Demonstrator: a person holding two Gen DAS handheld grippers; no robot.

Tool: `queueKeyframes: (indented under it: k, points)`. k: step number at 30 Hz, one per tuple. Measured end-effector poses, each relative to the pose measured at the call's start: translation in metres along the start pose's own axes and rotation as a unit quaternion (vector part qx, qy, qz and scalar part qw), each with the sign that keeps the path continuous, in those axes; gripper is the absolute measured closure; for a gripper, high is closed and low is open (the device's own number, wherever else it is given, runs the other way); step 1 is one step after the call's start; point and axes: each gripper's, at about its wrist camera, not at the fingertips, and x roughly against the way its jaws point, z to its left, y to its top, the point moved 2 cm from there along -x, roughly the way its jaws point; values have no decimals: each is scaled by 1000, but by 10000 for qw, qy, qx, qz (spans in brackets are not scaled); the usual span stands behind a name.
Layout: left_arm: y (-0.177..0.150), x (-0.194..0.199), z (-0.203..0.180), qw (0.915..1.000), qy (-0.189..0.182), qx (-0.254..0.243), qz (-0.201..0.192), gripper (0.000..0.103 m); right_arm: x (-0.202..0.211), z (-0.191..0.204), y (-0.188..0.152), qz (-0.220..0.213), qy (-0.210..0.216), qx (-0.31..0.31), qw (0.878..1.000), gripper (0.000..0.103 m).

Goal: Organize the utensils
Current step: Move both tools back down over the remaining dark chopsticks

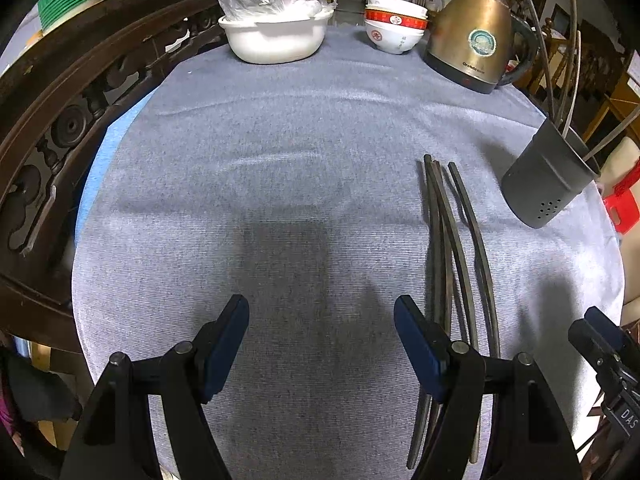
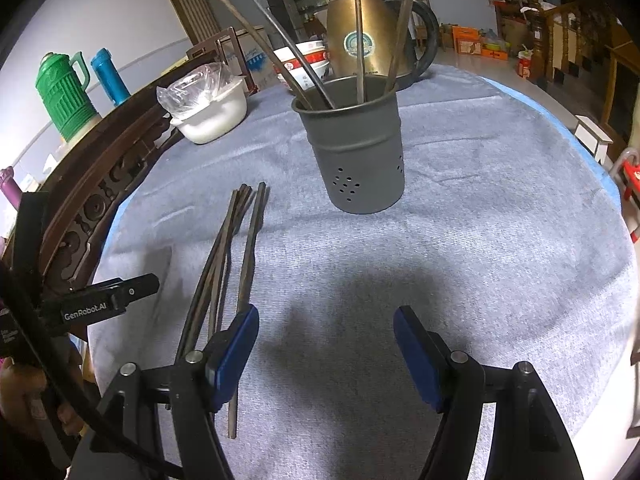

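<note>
Two grippers hover low over the bench (image 2: 480, 200), fingers spread and empty: left gripper (image 1: 322, 340), right gripper (image 2: 326, 350). Loose chopsticks (image 2: 224, 280) lie at lower left of the right view. Beyond stands the grey holder (image 2: 354, 152), upper centre, already containing several sticks. Step in hand: approach. Next move calls for closing on one chopstick.
</note>
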Motion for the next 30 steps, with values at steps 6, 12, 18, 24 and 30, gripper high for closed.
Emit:
queueKeyframes:
  k: [6, 12, 18, 24, 30]
  points:
    - [0, -2, 1, 10000, 6, 1, 12, 27, -2, 4, 1, 32, -11, 43, 10000, 30]
    - [-1, -3, 5, 10000, -34, 13, 60, 27, -5, 8, 3, 115, 11, 106, 9999, 30]
    - [-6, -5, 10, 9998, -108, 50, 165, 27, -18, 21, 9, 468, 177, 247, 9984, 30]
    - [-9, -4, 16, 9996, -173, 136, 194, 27, -45, 47, 25, 774, 177, 527, 9954, 53]
    - [-10, -6, 22, 9991, -275, 213, 251, 27, -71, 65, 41, 982, 198, 595, 9932, 64]
